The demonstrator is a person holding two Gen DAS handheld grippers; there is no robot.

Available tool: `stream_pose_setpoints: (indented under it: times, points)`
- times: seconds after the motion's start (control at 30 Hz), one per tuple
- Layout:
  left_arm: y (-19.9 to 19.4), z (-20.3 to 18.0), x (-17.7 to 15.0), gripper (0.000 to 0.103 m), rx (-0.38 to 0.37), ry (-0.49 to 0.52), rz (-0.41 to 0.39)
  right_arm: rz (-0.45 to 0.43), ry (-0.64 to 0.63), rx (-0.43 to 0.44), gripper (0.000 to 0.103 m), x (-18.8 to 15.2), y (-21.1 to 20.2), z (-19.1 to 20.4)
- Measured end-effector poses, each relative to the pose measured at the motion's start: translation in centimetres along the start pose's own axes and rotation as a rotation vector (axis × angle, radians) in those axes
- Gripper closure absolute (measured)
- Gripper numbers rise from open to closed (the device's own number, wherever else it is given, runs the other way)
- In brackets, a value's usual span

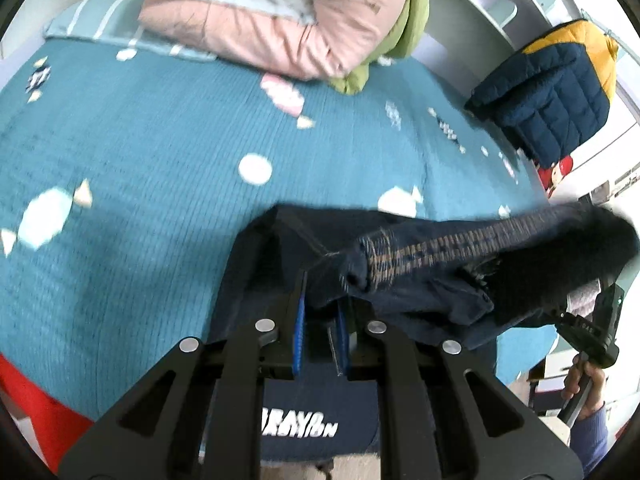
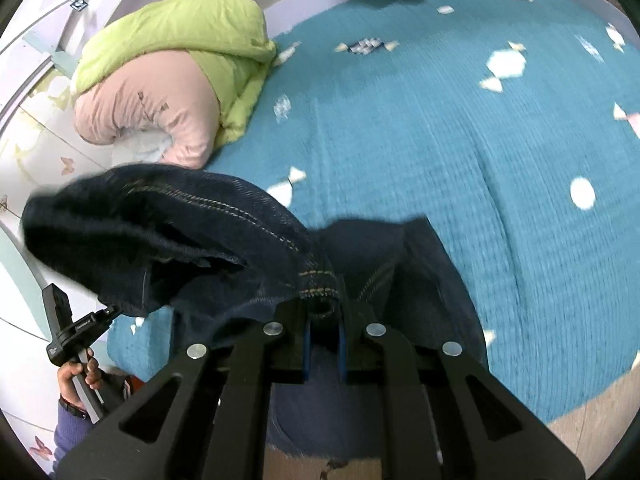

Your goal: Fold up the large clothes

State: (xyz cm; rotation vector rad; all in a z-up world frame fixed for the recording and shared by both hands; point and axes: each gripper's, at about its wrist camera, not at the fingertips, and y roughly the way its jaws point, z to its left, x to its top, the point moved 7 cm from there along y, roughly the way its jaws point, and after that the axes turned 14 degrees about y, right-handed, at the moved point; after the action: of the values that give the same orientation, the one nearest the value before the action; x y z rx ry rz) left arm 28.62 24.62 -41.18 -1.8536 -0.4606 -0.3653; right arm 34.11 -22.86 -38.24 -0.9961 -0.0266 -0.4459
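Left wrist view has the left gripper (image 1: 320, 316) clamped on a fold of the dark denim jeans (image 1: 400, 280), whose stitched waistband runs off rightward toward the person's other hand. Across in the right wrist view, the right gripper (image 2: 322, 320) is closed on a rolled, seamed edge of the same jeans (image 2: 180, 232), so the garment hangs slung between the two tools just above the near edge of the blue bedspread (image 2: 400, 140). Judging by the thick seams and furry lining, the denim should be heavy and fairly stiff, likely to sag in the middle, with little chance of slipping; the waistband and hems look the firmest places to grip. By count: one pair of jeans, two grippers, one pink-and-green quilt (image 2: 168, 80) rolled at the bed's far side, one navy-and-yellow padded jacket (image 1: 552, 92).
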Motion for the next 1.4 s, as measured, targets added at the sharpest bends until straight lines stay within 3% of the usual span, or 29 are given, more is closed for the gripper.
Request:
stream_pose_setpoints:
  times: [0.3, 0.4, 0.5, 0.7, 0.87, 0.93, 0.97, 1.0, 1.17, 1.23, 1.3, 1.33, 1.4]
  points:
    - [2.2, 1.3, -8.6, 0.090, -0.003, -0.093, 0.106, 0.055, 0.054, -0.079, 0.091, -5.9, 1.5, -5.3]
    - [2.5, 1.2, -10.0, 0.090, 0.004, -0.107, 0.103, 0.047, 0.026, -0.118, 0.091, -7.3, 1.9, -5.6]
    - [1.9, 1.4, -10.4, 0.090, -0.020, -0.142, 0.080, 0.032, 0.058, -0.084, 0.091, -7.5, 1.1, -5.6]
    - [0.0, 1.2, -12.1, 0.089, -0.041, -0.139, 0.048, 0.006, 0.003, -0.048, 0.091, -8.5, -1.5, -5.3]
    - [1.5, 0.5, -14.5, 0.088, -0.037, -0.098, 0.151, 0.061, -0.028, -0.113, 0.084, -10.3, -0.5, -7.4]
    - [1.8, 0.5, -15.3, 0.075, -0.024, -0.091, 0.193, 0.073, -0.028, -0.179, 0.078, -11.0, 0.1, -8.5]
    - [1.8, 0.7, -15.6, 0.056, -0.016, -0.106, 0.216, 0.073, -0.032, -0.195, 0.075, -11.2, 0.2, -8.6]
    - [1.6, 0.8, -15.9, 0.043, -0.018, -0.121, 0.229, 0.071, -0.042, -0.226, 0.067, -11.4, 0.1, -8.9]
    - [-1.6, 1.5, -15.8, 0.039, 0.107, -0.059, 0.226, 0.063, -0.106, -0.304, 0.062, -11.9, -2.2, -9.8]
    - [-3.7, 1.7, -15.0, 0.035, 0.157, -0.057, 0.178, 0.048, -0.120, -0.295, 0.061, -11.8, -3.6, -9.8]
    - [-5.9, 2.3, -14.1, 0.031, 0.260, -0.077, 0.124, 0.026, -0.120, -0.250, 0.060, -11.5, -5.4, -8.8]
    - [-6.5, 2.2, -13.7, 0.031, 0.269, -0.089, 0.099, 0.016, -0.117, -0.227, 0.060, -11.5, -5.9, -8.3]
    - [-6.2, 0.6, -12.5, 0.028, 0.174, -0.113, 0.062, 0.004, -0.115, -0.174, 0.060, -11.1, -6.2, -7.0]
